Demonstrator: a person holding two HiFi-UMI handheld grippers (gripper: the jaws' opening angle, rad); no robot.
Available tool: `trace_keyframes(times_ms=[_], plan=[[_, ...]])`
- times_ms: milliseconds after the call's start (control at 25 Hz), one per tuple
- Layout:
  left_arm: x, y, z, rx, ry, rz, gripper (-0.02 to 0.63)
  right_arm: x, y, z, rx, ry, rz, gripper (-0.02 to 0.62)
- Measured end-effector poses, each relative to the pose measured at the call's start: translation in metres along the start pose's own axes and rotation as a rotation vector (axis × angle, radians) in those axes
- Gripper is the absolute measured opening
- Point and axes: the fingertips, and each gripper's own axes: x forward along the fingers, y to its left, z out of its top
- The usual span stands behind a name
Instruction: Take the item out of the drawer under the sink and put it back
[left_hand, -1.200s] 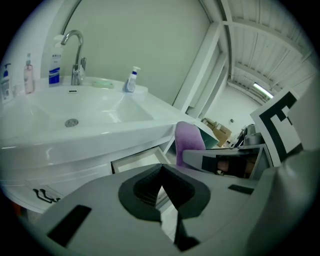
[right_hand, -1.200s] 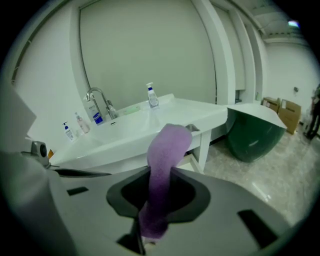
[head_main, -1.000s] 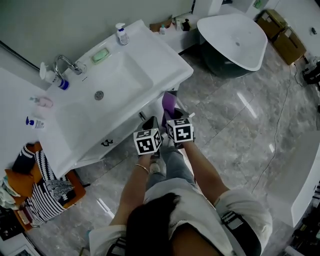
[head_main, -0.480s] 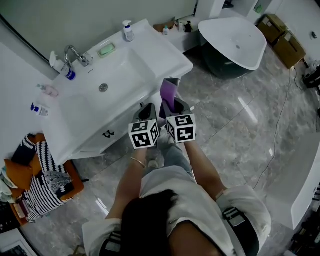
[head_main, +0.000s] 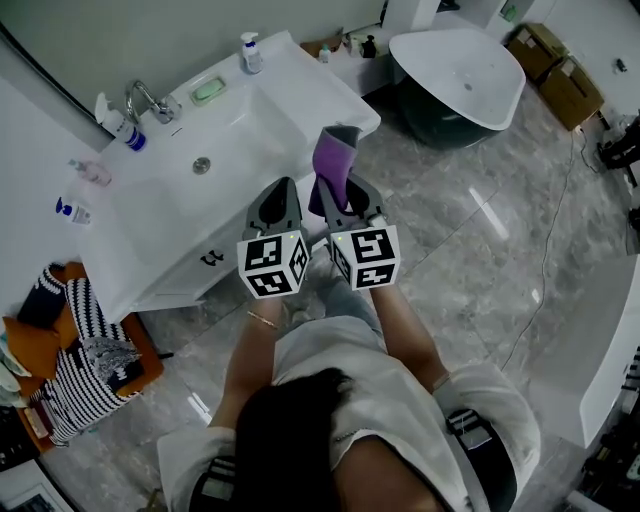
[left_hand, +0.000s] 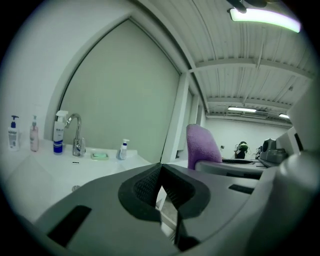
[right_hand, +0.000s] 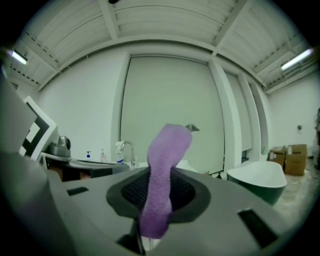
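A purple cloth (head_main: 333, 163) stands up from my right gripper (head_main: 337, 192), whose jaws are shut on its lower part. In the right gripper view the purple cloth (right_hand: 167, 165) rises between the dark pads (right_hand: 186, 192). My left gripper (head_main: 278, 198) is held beside it on the left, jaws shut with nothing in them; the left gripper view shows its tips (left_hand: 161, 171) meeting and the purple cloth (left_hand: 202, 145) off to the right. Both grippers hover in front of the white sink (head_main: 300, 95). The cabinet front below it carries a dark handle (head_main: 211, 259).
A faucet (head_main: 147, 101), soap dish and several bottles sit along the sink's back edge. A white bathtub (head_main: 462, 66) stands at the upper right, with cardboard boxes (head_main: 556, 58) beyond. A striped bag (head_main: 88, 375) lies at the left. A cable (head_main: 545, 265) runs over the marble floor.
Both grippers have risen towards the head camera, the right one carrying the purple cloth up from below the sink's edge to over its front corner.
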Motion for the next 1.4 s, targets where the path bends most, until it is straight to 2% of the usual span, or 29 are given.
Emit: trace_keyframes(times_ms=[160,600,1400], plan=[[-0.004,-0.001,0.012,0.038,-0.026,0.005,0.003,-0.003,0.002,0.009,-0.034,-0.022,-0.010,0.092],[0.000,-0.001,0.011,0.053,-0.029,-0.012,0.003,0.002,0.005,0.011,-0.071,-0.022,-0.033,0.092],[-0.003,-0.003,0.010,0.111,-0.057,-0.063,0.003,0.003,0.013,0.011,-0.073,-0.036,-0.070,0.092]])
